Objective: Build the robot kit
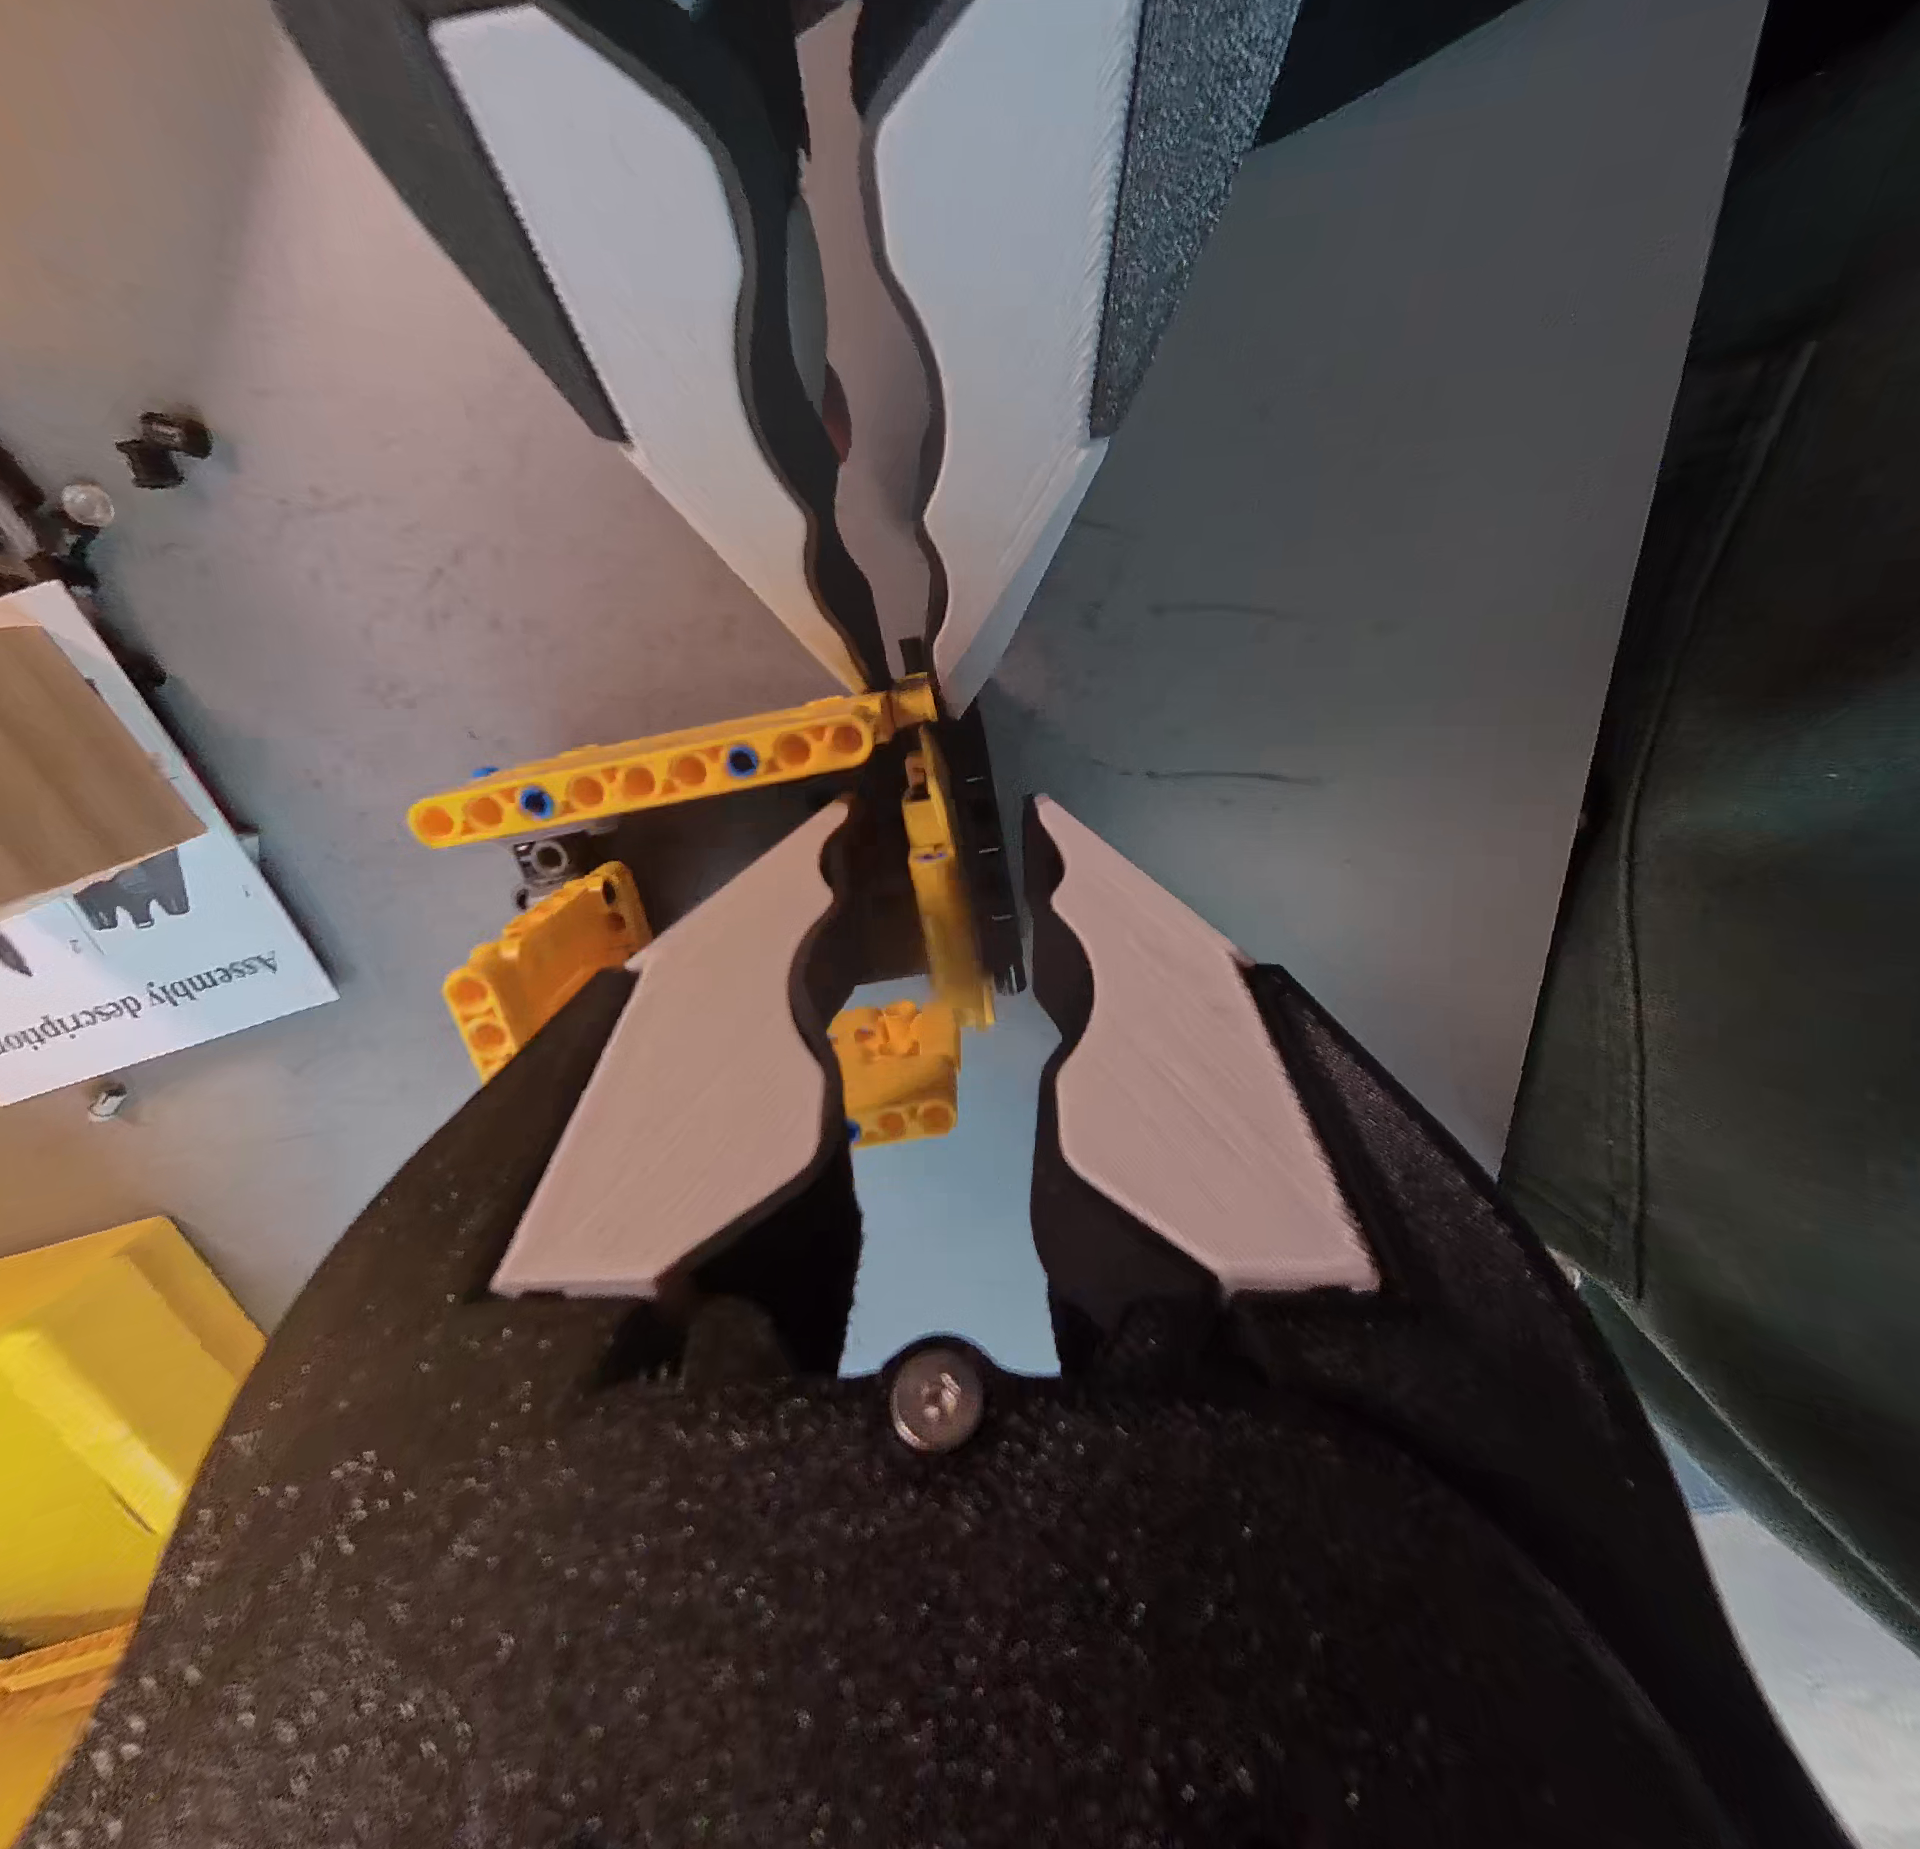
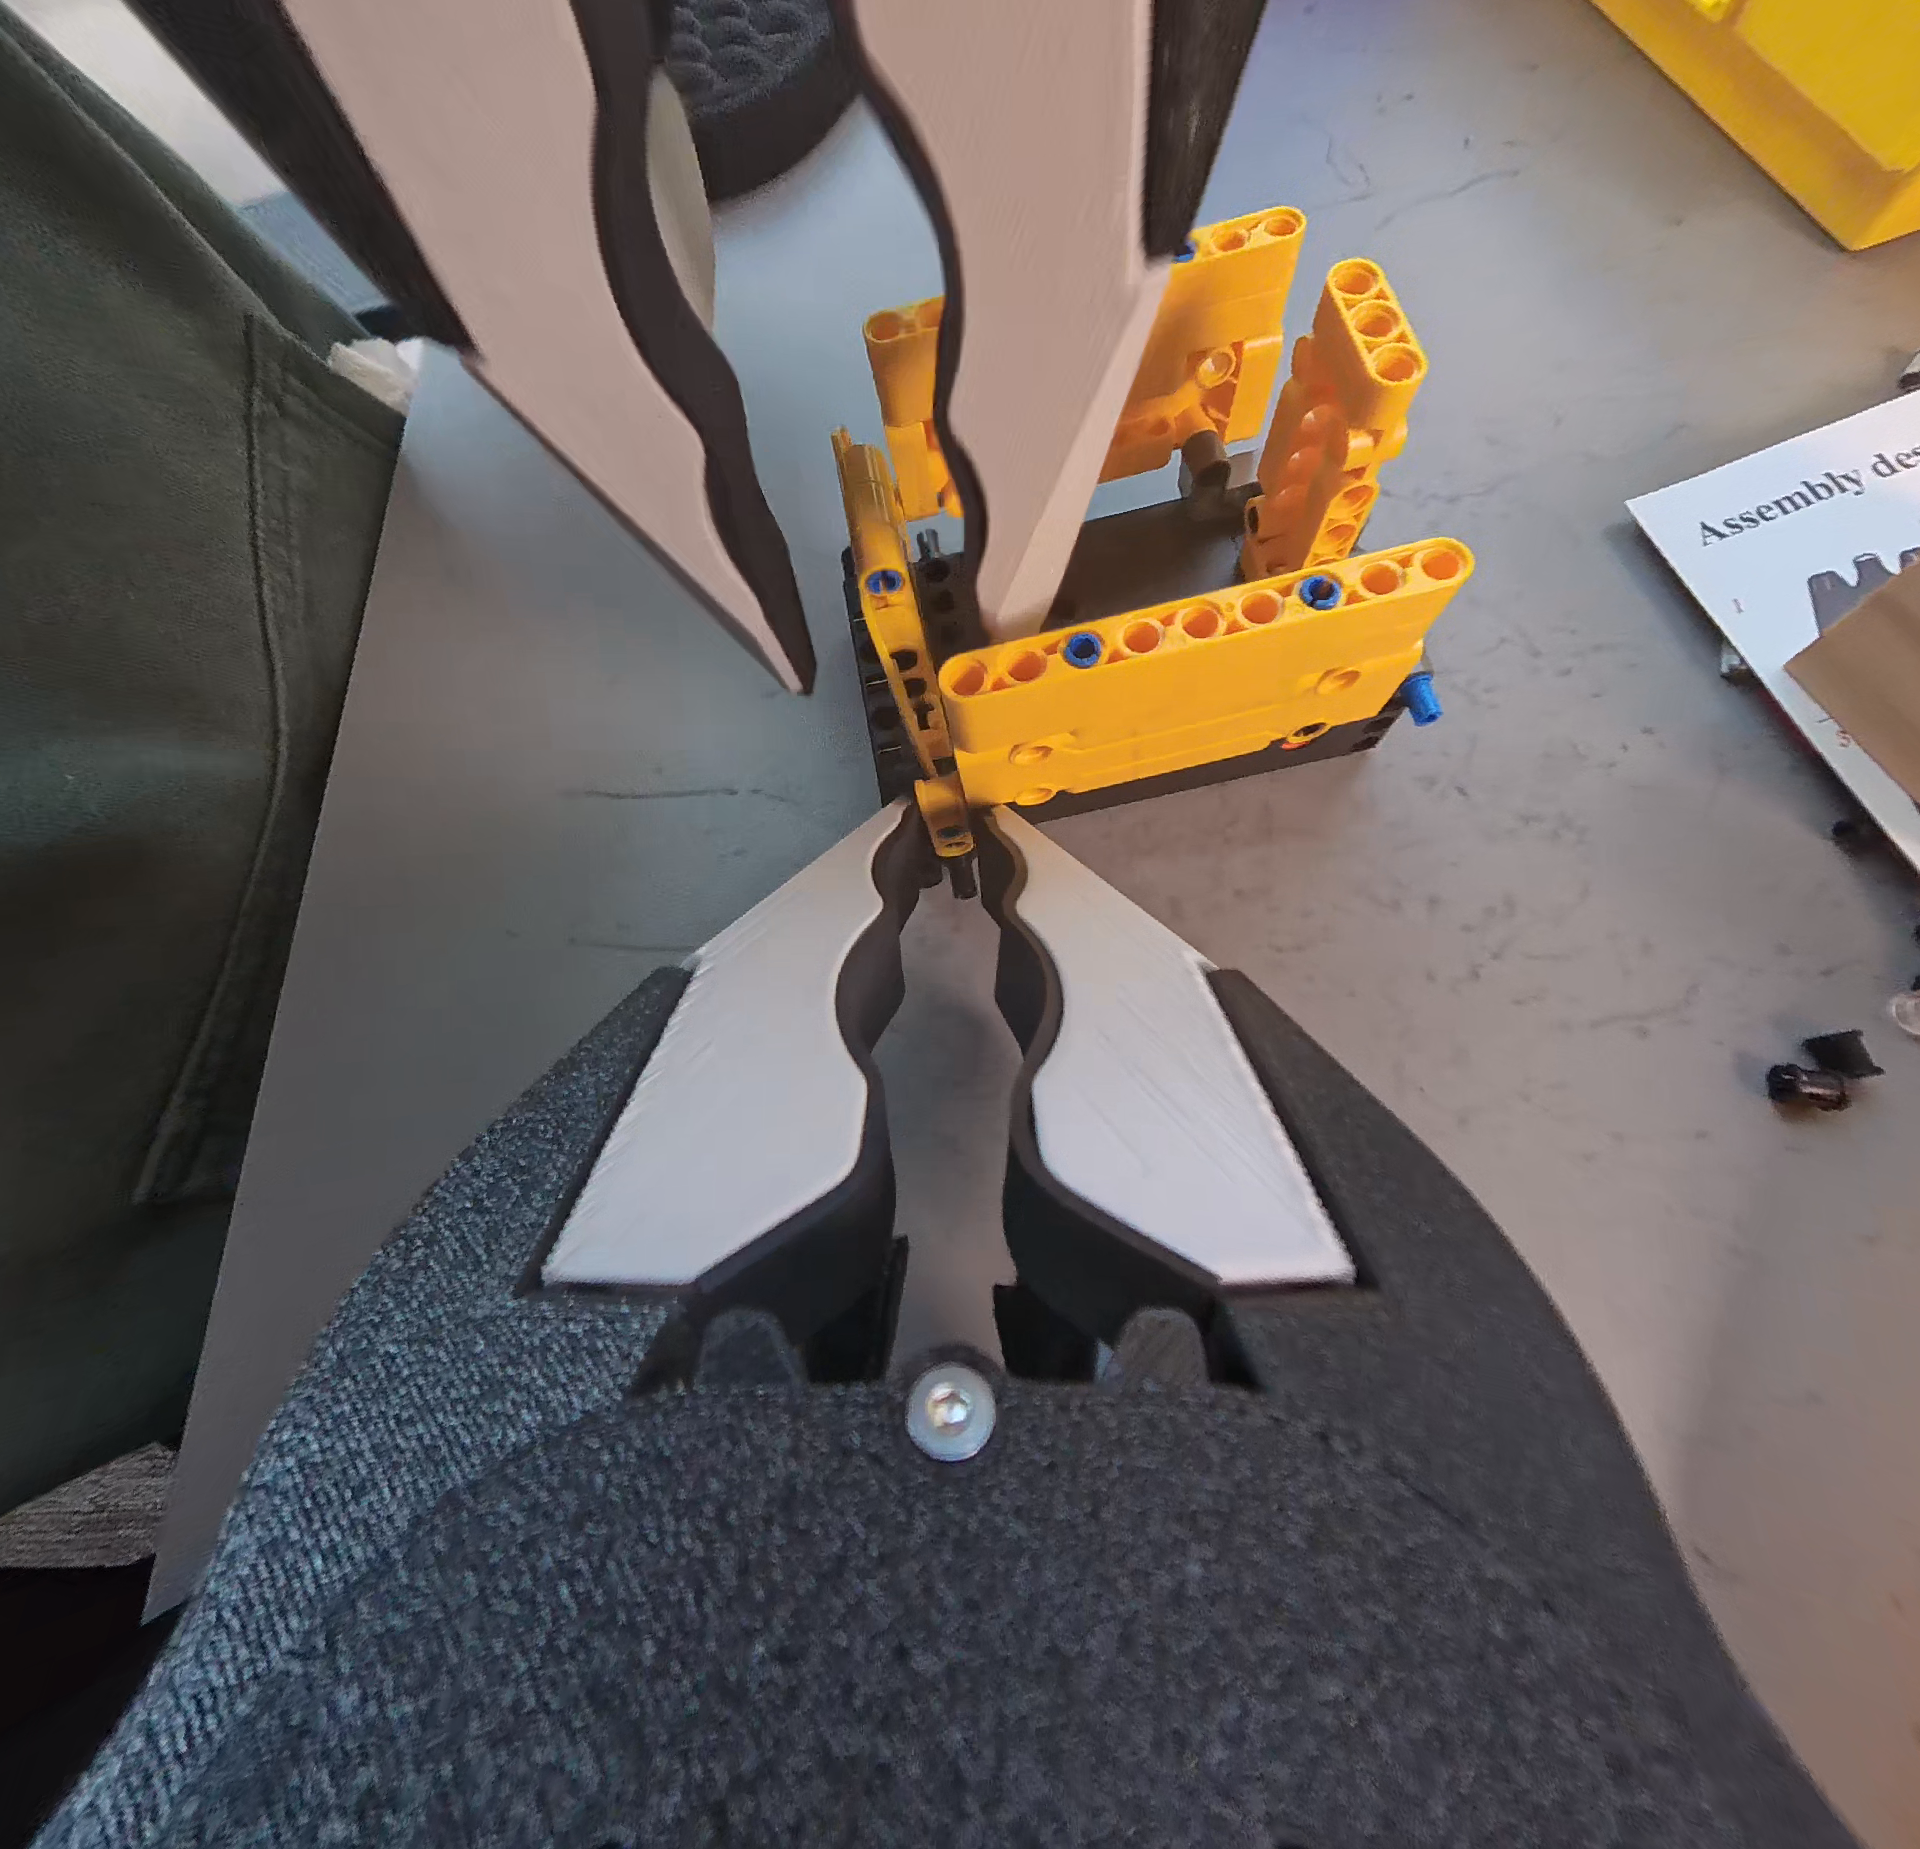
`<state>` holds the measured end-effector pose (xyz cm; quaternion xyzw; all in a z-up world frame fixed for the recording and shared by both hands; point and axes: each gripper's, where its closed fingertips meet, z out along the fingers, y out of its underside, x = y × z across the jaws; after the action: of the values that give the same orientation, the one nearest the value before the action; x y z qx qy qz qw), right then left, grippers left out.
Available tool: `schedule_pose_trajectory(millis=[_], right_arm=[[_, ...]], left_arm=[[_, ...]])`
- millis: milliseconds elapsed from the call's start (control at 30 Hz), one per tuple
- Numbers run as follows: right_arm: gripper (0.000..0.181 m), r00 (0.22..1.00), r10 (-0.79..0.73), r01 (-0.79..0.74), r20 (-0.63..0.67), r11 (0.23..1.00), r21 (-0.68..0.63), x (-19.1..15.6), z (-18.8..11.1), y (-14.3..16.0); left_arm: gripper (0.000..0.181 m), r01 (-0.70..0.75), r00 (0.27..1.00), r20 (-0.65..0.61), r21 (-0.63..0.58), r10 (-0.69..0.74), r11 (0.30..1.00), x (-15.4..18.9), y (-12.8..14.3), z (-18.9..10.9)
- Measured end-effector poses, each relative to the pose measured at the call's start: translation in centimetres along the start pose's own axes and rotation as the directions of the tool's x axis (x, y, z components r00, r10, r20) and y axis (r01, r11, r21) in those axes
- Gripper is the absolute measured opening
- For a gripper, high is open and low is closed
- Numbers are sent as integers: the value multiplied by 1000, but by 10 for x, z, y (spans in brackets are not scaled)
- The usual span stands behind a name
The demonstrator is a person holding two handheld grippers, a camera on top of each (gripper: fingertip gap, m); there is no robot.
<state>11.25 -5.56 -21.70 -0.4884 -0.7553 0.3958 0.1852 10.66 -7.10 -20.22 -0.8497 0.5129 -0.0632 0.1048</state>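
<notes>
Your right hand-held gripper (image 2: 948, 843) pinches the thin yellow beam (image 2: 902, 646) at centre frame. Your left hand-held gripper (image 1: 940, 833) stands parted around it. The yellow-and-black block assembly (image 2: 1195, 677) stands part-built on the worktop (image 2: 1351, 1020); loose black pins (image 2: 1813, 1072) lie lower right.

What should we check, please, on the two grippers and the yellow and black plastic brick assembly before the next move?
1. Right gripper shut on the near end of the narrow yellow holed beam: ok.
2. Left gripper open, one finger on each side of that beam: ok.
3. Beam pressed fully against the black frame: cannot tell.
4. Yellow and black brick assembly standing on the grey table: ok.
5. Loose small black parts and the printed paper sheet apart from both grippers: ok.
</notes>
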Motion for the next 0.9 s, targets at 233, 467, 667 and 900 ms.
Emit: schedule_pose_trajectory(millis=[233, 467, 667, 900], right_arm=[[16, 1000, -6, 6, 4, 1000, 5, -2, -5, -2], [4, 1000, -22, 23, 19, 999, -40, -2, -2, 4], [2, 1000, -22, 22, -1, 999, -45, -2, -2, 4], [0, 998, -68, 66, -18, 995, -72, 2, -2, 3]], left_arm=[[36, 168, 982, 39, 275, -186, 947, 1, 35, -58], [8, 376, 921, -83, 443, -381, 814, 23, 65, -4], [3, 360, 918, -40, 498, -394, 789, 8, 51, 6], [0, 284, 950, -11, 453, -313, 845, 6, 48, 6]])
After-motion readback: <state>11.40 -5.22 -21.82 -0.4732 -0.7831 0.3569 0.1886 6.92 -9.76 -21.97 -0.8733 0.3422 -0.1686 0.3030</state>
